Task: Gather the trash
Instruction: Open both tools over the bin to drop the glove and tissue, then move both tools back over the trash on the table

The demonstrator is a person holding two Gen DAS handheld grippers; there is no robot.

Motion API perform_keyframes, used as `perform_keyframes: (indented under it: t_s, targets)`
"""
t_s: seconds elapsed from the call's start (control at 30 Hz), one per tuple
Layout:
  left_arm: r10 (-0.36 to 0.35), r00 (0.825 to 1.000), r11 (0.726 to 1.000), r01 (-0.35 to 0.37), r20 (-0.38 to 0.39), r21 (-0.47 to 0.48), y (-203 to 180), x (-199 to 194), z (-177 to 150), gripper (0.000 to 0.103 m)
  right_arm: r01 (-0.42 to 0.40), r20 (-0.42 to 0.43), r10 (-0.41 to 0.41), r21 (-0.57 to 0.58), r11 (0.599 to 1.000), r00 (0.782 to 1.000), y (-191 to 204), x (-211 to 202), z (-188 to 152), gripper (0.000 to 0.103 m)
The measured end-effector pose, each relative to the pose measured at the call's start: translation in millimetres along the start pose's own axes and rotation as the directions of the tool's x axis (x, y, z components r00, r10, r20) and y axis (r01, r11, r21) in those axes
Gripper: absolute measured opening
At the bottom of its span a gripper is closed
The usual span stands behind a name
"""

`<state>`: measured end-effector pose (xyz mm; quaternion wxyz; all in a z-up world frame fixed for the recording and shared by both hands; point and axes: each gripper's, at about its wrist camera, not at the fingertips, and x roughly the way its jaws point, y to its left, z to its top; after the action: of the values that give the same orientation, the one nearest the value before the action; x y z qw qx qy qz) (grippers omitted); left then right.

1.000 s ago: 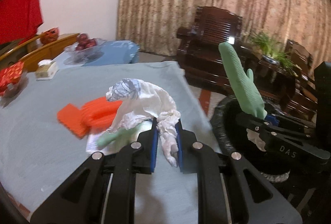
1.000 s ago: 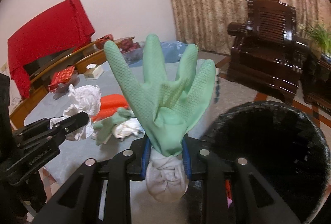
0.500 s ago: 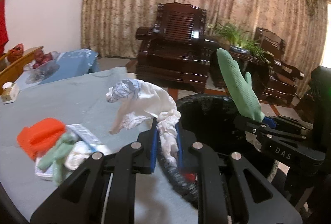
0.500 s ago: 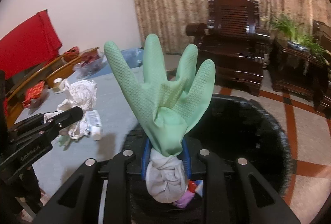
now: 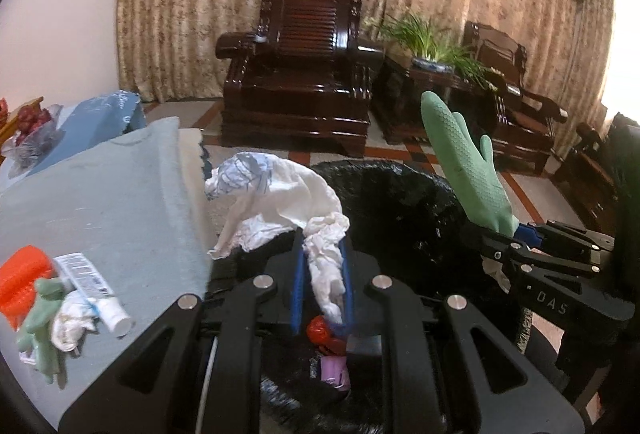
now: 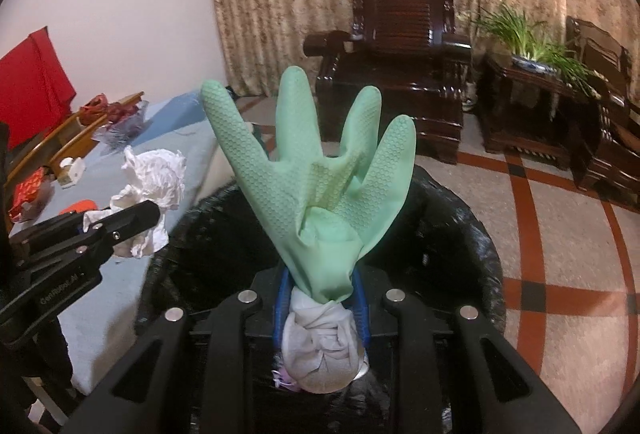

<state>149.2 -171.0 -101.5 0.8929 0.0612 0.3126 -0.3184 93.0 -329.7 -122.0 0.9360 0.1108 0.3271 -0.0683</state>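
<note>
Left claw (image 5: 322,284) pinches paper (image 5: 280,193); right claw (image 6: 320,308) clamps glove (image 6: 316,185).

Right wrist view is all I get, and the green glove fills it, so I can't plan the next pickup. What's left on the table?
Observer: A white toothpaste tube lies near the table edge.
Operator: Anything beside it?
Observer: A second green glove, right next to the tube.
Operator: Is the left load over the bin?
Observer: Yes; the left tongs grip white paper above the black bin, over a red scrap inside.
</note>
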Motion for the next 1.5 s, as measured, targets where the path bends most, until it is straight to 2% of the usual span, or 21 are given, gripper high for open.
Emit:
perform_keyframes:
  t_s: [0.2, 0.27, 0.3, 0.33, 0.37, 0.43, 0.5, 0.53, 0.57, 0.6, 0.8, 0.97, 1.1, 1.27, 1.5]
  targets:
    - [-0.027, 0.999, 1.0, 0.027, -0.04, 0.003, -8.7, 27.5, 1.4, 0.016, 0.024, -0.038, -0.023, 0.021, 0.999, 0.999, -15.9, 14.1, -6.3, 0.026]
    - [-0.044, 0.998, 0.999, 0.044, -0.054, 0.0, -10.2, 34.5, 1.4, 0.024, 0.03, -0.048, -0.029, 0.027, 0.999, 0.998, -20.6, 18.2, -7.2, 0.026]
    - [-0.06, 0.996, 0.998, 0.06, -0.059, -0.006, -9.9, 37.3, 0.7, 0.028, 0.031, -0.055, -0.03, 0.028, 0.999, 0.998, -20.5, 19.2, -8.6, 0.031]
    - [-0.068, 0.996, 0.998, 0.067, -0.061, -0.01, -8.8, 39.5, 2.2, 0.042, 0.037, -0.066, -0.035, 0.03, 0.999, 0.997, -22.1, 21.5, -10.7, 0.034]
    - [-0.069, 0.996, 0.998, 0.069, -0.059, -0.014, -7.2, 40.7, 2.3, 0.054, 0.041, -0.072, -0.039, 0.031, 0.999, 0.997, -22.4, 22.5, -11.9, 0.041]
    - [-0.06, 0.997, 0.998, 0.059, -0.048, -0.017, -3.6, 41.0, 1.1, 0.062, 0.055, -0.075, -0.052, 0.035, 0.998, 0.996, -24.2, 23.7, -13.9, 0.054]
    - [-0.048, 0.998, 0.999, 0.047, -0.043, -0.024, 1.8, 38.5, -0.4, 0.071, 0.07, -0.061, -0.067, 0.044, 0.997, 0.996, -25.4, 20.5, -15.8, 0.075]
    - [-0.032, 0.999, 0.999, 0.031, -0.039, -0.033, 6.9, 35.4, -1.2, 0.08, 0.076, -0.05, -0.073, 0.046, 0.996, 0.996, -25.6, 18.8, -16.3, 0.081]
    - [-0.015, 0.999, 0.999, 0.013, -0.032, -0.045, 11.8, 32.0, -1.1, 0.086, 0.083, -0.038, -0.081, 0.049, 0.995, 0.996, -26.2, 17.0, -16.3, 0.094]
    - [-0.003, 1.0, 0.998, 0.002, -0.021, -0.057, 17.0, 28.2, -1.4, 0.086, 0.09, -0.019, -0.089, 0.055, 0.994, 0.996, -25.1, 12.7, -16.0, 0.097]
    - [0.071, 0.997, 0.991, -0.069, 0.015, -0.119, 52.0, -4.8, -1.7, 0.088, 0.035, 0.023, -0.037, 0.085, 0.996, 0.999, -15.3, 2.2, -8.3, 0.097]
    - [0.179, 0.983, 0.974, -0.17, 0.05, -0.15, 84.9, -44.9, -3.4, 0.088, -0.013, 0.046, 0.011, 0.052, 0.999, 0.999, 11.6, -1.9, -0.7, 0.097]
    - [0.269, 0.961, 0.951, -0.254, 0.063, -0.179, 113.5, -78.0, -13.2, 0.088, -0.084, 0.059, 0.083, 0.01, 0.996, 0.995, 48.0, -1.1, 7.5, 0.097]
    - [0.378, 0.924, 0.904, -0.356, 0.053, -0.238, 155.5, -118.9, -30.6, 0.088, -0.168, 0.064, 0.173, -0.075, 0.983, 0.983, 99.0, 2.3, 12.4, 0.097]
    - [0.48, 0.877, 0.839, -0.452, 0.02, -0.304, 206.8, -153.2, -50.4, 0.088, -0.269, 0.043, 0.28, -0.169, 0.948, 0.959, 163.1, 12.9, 16.5, 0.097]
